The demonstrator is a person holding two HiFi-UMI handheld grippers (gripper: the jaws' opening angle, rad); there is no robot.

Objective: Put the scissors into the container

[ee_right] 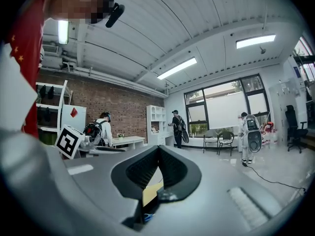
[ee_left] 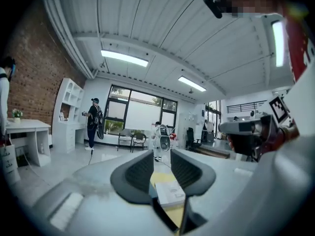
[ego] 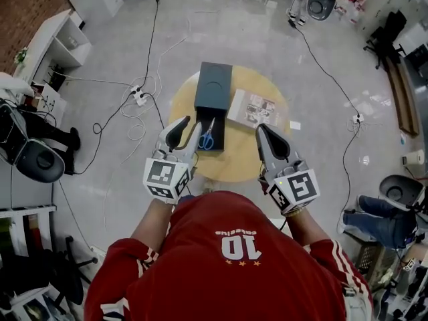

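Grippers sit side by side over the near rim of a round table (ego: 235, 160). The left gripper (ego: 186, 127) (ee_left: 161, 156) has its jaws apart with nothing held; through the gap show only the yellow tabletop and a pale booklet (ego: 253, 108) (ee_left: 170, 193). The right gripper (ego: 263, 129) (ee_right: 158, 150) is clenched, pads meeting at the tips, with nothing in them.

Just beside the left gripper's inner jaw lie the scissors (ego: 207, 138), on a dark surface that runs on from the near side of the container (ego: 212, 85); whether that surface is part of the container cannot be told. The booklet lies on the table just right of the container and ahead of the right gripper. Nothing lies between the left gripper and the scissors.

Bare tabletop shows between the grippers and round the table's left and right edges. Beyond the table, cables (ego: 150, 52) and a power strip (ego: 139, 96) trail over the grey floor on the left, well apart from the table.

The scissors' long axis runs away from the person: blue handles nearest, blades pointing at the container and leaning slightly right.
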